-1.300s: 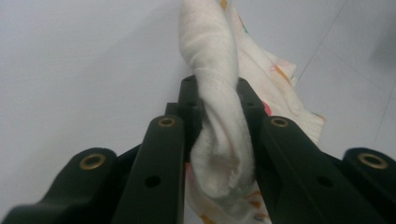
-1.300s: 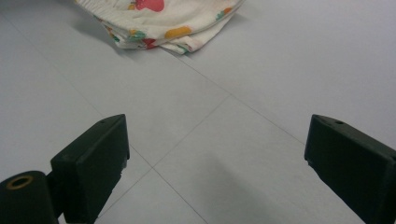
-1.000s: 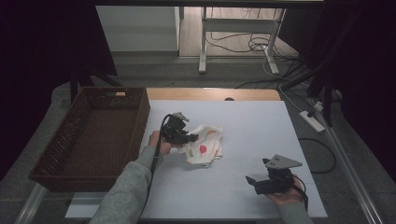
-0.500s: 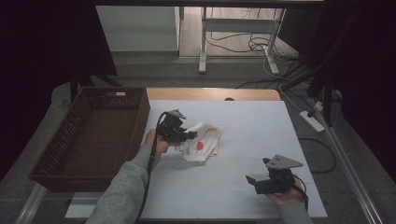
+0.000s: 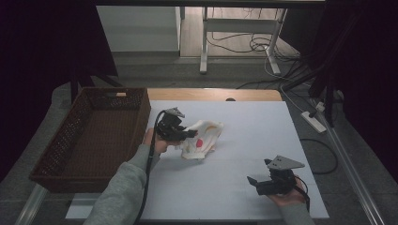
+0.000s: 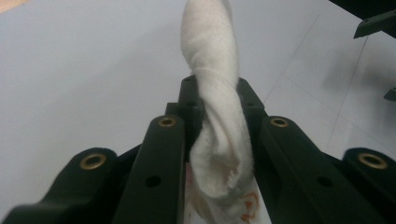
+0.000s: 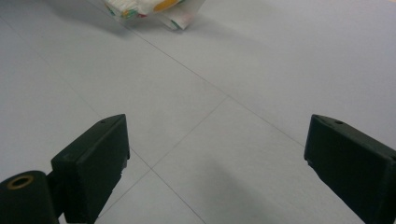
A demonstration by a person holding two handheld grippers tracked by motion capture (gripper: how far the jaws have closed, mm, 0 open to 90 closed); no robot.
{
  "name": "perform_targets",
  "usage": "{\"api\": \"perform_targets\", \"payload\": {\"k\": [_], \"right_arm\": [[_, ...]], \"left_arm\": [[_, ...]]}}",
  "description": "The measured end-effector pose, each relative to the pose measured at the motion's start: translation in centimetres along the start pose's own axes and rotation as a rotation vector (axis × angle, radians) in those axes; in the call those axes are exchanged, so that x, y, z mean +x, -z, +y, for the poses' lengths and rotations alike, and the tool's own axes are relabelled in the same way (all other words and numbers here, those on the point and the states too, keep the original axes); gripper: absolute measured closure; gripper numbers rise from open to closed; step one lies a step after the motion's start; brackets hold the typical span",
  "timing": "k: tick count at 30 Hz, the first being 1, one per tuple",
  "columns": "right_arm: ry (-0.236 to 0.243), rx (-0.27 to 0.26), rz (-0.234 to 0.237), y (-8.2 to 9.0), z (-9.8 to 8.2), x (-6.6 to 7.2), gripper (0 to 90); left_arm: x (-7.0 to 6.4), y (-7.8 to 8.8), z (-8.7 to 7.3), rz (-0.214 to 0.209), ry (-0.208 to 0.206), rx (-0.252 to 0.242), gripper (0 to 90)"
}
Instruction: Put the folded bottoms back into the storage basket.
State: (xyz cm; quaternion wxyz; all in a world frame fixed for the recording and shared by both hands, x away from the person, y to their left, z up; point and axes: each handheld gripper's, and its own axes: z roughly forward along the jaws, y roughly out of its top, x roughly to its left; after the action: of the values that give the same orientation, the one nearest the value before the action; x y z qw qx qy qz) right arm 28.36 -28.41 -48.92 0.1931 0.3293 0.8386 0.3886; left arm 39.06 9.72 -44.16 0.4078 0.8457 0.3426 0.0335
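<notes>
Between left gripper fingers: cloth (lower end cropped)

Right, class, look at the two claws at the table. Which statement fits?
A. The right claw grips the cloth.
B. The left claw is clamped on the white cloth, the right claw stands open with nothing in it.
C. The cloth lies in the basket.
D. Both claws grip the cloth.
B: the left claw pinches the white cloth between its jaws, while the right claw gapes over bare table.

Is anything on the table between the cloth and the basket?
Nothing visible does. The left gripper is shut on the cloth, and the basket sits directly left of it, open-topped, with bare table between.
</notes>
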Motion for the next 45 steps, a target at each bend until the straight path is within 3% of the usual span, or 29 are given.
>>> {"api": "perform_targets", "payload": {"k": [45], "right_arm": [[-0.001, 0.020, 0.004, -0.2, -0.1, -0.1, 7.0]], "left_arm": [[-1.0, 4.7, 0.7, 0.000, -0.015, -0.075, 77.1]]}}
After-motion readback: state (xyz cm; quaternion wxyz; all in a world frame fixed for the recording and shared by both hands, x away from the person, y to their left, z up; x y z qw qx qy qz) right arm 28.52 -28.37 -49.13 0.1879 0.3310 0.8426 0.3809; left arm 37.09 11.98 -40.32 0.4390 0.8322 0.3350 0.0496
